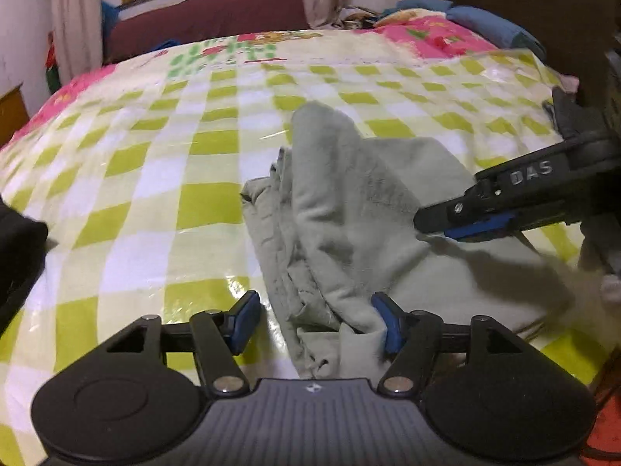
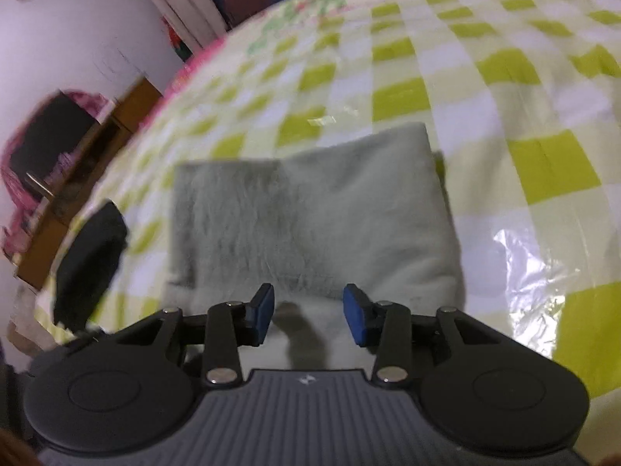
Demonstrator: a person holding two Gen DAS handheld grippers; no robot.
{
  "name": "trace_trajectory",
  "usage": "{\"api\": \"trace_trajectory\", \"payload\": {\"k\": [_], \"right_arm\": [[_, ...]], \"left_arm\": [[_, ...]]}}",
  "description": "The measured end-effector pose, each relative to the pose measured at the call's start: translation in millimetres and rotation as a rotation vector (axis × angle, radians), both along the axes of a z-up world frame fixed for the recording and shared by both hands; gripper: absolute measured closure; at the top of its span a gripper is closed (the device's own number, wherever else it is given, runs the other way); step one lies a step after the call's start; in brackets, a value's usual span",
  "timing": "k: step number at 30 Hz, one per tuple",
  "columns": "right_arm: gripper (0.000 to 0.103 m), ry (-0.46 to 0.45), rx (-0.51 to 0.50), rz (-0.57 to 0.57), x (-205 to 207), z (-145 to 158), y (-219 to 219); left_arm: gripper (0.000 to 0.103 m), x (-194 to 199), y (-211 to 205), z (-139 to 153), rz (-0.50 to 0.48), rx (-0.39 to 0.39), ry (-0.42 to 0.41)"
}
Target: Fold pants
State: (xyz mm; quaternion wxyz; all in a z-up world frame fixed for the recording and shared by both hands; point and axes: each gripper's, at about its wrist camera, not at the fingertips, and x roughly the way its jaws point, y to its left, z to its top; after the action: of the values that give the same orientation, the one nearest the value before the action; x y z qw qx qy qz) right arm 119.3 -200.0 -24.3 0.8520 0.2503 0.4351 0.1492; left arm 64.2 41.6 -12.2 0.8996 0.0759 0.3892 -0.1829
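Observation:
The pale grey-green pants (image 1: 349, 213) lie in a rumpled, partly folded bundle on the checked bed cover. In the right wrist view the pants (image 2: 310, 209) show as a flat folded rectangle. My left gripper (image 1: 314, 324) is open over the bundle's near edge. Its right pad (image 1: 382, 326) touches a fold and its left pad (image 1: 244, 322) stands clear over the cover. My right gripper (image 2: 308, 314) is open just above the near edge of the cloth, with nothing pinched. It reaches in from the right as the right gripper (image 1: 427, 229). A dark blur is the left gripper (image 2: 89, 268).
A green-and-white checked cover (image 1: 155, 178) under shiny plastic spans the bed. Pink bedding (image 1: 438, 35) and blue cloth (image 1: 485, 19) lie at the far right. A maroon board (image 1: 202, 19) and curtains stand behind. A wooden cabinet (image 2: 89, 178) stands beside the bed.

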Motion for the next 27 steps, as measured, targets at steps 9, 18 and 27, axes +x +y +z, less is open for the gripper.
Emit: {"api": "trace_trajectory", "payload": {"k": [9, 18, 27], "right_arm": [[0.060, -0.157, -0.001, -0.040, 0, 17, -13], [0.055, -0.123, -0.096, 0.074, 28, -15, 24], [0.059, -0.080, -0.089, -0.016, 0, -13, -17]], "left_arm": [[0.025, 6, -24, 32, -0.006, 0.025, -0.128], [0.018, 38, -3, -2, 0.113, 0.054, -0.006], [0.014, 35, -5, -9, 0.114, 0.096, -0.026]]}}
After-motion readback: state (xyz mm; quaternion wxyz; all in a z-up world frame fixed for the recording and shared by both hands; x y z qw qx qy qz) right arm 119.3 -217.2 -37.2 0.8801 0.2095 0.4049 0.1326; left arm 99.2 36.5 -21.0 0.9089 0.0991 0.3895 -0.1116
